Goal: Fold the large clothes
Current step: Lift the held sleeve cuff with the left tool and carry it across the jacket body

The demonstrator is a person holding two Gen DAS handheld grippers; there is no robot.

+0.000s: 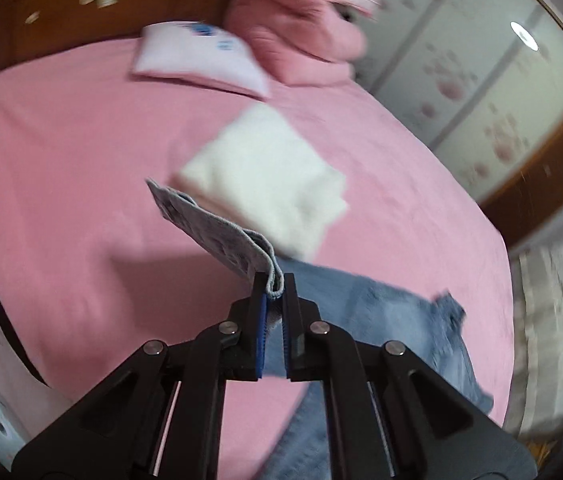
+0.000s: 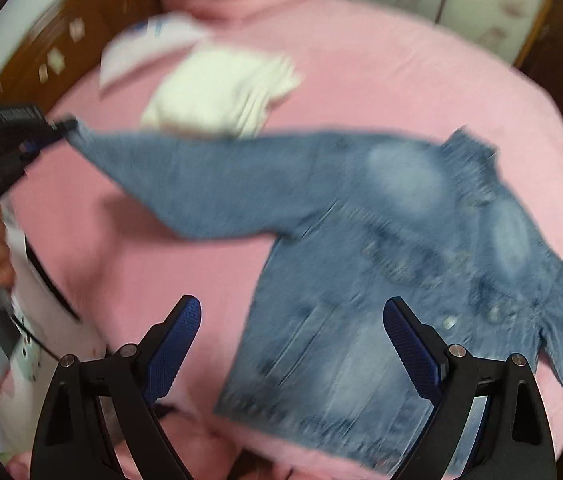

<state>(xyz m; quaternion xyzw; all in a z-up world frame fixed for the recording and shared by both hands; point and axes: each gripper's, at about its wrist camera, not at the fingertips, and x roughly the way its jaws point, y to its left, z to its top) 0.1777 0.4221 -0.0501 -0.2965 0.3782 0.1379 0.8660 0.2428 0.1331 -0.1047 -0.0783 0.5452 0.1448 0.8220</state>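
Note:
A blue denim jacket (image 2: 381, 240) lies spread on the pink bed (image 2: 361, 60), collar to the right. My left gripper (image 1: 273, 292) is shut on the cuff of its sleeve (image 1: 217, 232) and holds it lifted above the bed. The same gripper shows at the left of the right wrist view (image 2: 61, 126), with the sleeve (image 2: 185, 176) stretched out from the jacket toward it. My right gripper (image 2: 291, 332) is open and empty, hovering over the jacket's lower hem.
A folded white garment (image 1: 265, 172) lies on the bed beyond the sleeve. A white pillow (image 1: 197, 56) and a pink quilt pile (image 1: 297, 40) sit near the wooden headboard (image 1: 61, 12). Wardrobe doors (image 1: 481, 80) stand to the right.

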